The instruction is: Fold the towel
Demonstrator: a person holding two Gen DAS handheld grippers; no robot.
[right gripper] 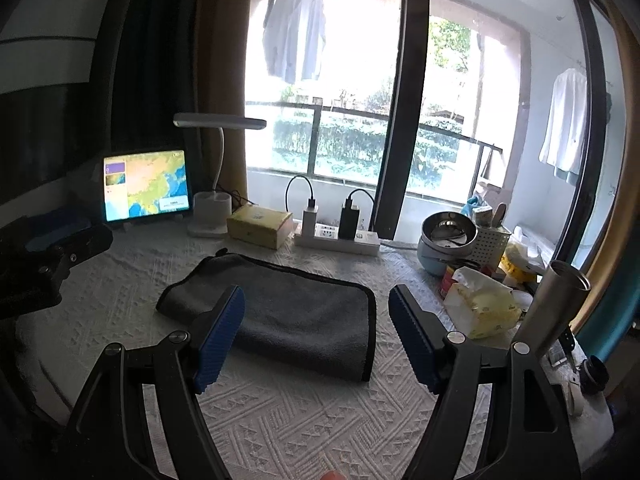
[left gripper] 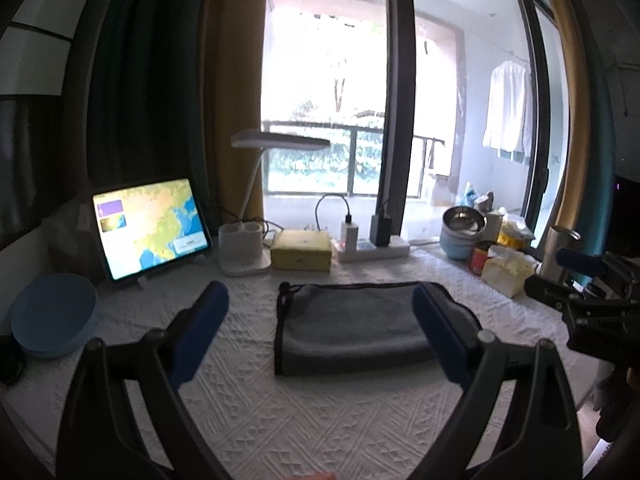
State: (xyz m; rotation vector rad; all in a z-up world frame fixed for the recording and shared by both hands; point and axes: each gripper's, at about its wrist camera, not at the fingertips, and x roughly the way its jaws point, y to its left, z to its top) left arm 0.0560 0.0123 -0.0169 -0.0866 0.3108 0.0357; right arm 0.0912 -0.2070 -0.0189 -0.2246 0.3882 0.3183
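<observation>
A grey towel (left gripper: pixel 352 324) with dark trim lies folded into a thick rectangle on the white textured tablecloth (left gripper: pixel 280 420); it also shows in the right wrist view (right gripper: pixel 296 312). My left gripper (left gripper: pixel 320 336) is open and empty, held above the towel's near edge. My right gripper (right gripper: pixel 316 332) is open and empty, also above the towel's near side. The right gripper shows at the right edge of the left wrist view (left gripper: pixel 576 280), and the left gripper at the left edge of the right wrist view (right gripper: pixel 48 256).
Along the back stand a tablet (left gripper: pixel 150 226), a white desk lamp (left gripper: pixel 248 240), a yellow box (left gripper: pixel 302 254) and a power strip (left gripper: pixel 372 246). At right are stacked bowls (right gripper: pixel 448 240), a tissue pack (right gripper: pixel 480 304) and a steel tumbler (right gripper: pixel 552 308). A blue dish (left gripper: pixel 54 320) sits left.
</observation>
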